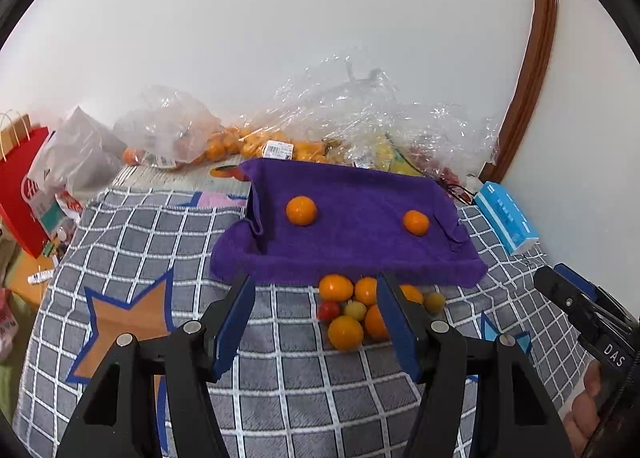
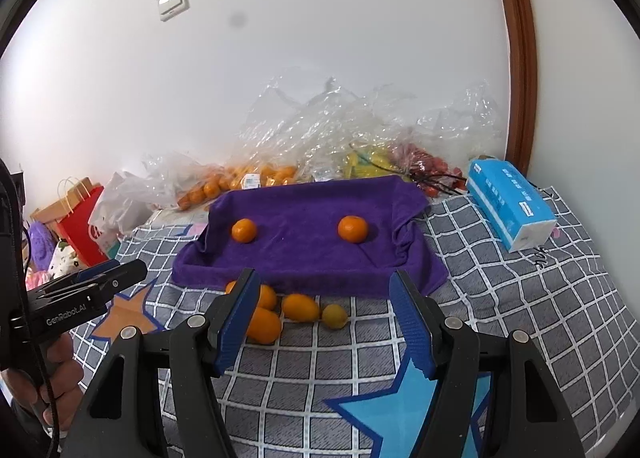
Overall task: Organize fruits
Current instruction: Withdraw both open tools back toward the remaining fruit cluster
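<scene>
A purple towel (image 1: 360,213) (image 2: 304,254) lies over a raised tray shape on the checked cloth. Two oranges rest on it: a left orange (image 1: 301,210) (image 2: 244,230) and a right orange (image 1: 415,222) (image 2: 352,229). A pile of small orange fruits (image 1: 345,332) (image 2: 301,307) with a red cherry tomato (image 1: 328,310) and yellowish ones (image 2: 334,316) lies at the towel's front edge. My left gripper (image 1: 316,298) is open and empty, just before the pile. My right gripper (image 2: 325,294) is open and empty, above the pile's right side.
Clear plastic bags (image 1: 352,113) (image 2: 360,125) with oranges and other produce lie against the wall behind the towel. A blue tissue pack (image 1: 506,217) (image 2: 510,205) sits at the right. A red paper bag (image 1: 20,185) (image 2: 82,225) stands at the left. A checked cloth (image 1: 304,398) covers the surface.
</scene>
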{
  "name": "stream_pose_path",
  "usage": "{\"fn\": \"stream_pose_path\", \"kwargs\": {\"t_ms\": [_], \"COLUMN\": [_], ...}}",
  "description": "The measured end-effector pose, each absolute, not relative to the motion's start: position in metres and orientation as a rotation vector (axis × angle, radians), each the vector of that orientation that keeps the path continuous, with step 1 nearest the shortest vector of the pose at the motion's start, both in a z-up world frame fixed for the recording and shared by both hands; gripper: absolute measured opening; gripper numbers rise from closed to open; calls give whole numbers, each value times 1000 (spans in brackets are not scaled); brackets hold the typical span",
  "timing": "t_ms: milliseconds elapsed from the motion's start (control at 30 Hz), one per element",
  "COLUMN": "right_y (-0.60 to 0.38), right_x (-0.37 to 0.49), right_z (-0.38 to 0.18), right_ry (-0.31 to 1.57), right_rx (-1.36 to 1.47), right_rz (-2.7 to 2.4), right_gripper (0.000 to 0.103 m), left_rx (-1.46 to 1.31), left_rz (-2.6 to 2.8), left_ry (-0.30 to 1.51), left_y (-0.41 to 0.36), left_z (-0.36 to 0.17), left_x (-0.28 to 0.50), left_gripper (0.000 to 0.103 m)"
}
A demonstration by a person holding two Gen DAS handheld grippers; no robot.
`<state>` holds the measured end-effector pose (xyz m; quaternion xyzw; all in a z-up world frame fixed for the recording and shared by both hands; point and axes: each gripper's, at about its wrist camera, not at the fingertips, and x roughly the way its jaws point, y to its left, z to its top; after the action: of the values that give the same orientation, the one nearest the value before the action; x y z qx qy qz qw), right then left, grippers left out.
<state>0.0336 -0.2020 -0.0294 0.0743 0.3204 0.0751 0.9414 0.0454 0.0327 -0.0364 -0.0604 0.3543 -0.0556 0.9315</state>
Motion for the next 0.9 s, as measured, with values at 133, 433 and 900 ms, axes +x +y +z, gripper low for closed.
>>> {"fn": "stream_pose_path", "kwargs": {"t_ms": [133, 433, 900], "right_y": [-196, -181, -174], "right_x": [33, 31, 40], "right_z": [-37, -47, -66], "right_ry": [668, 647, 671], "right_rx": [165, 128, 81], "right_rz": [170, 177, 159], "right_gripper": [67, 65, 65], "left_rx": [-117, -132, -174], "left_rz": [-113, -112, -132], "left_ry": [723, 732, 794], "left_y": [38, 47, 56], "left_z": [-42, -53, -77], "left_x": [37, 37, 50], "left_gripper": [61, 61, 63]}}
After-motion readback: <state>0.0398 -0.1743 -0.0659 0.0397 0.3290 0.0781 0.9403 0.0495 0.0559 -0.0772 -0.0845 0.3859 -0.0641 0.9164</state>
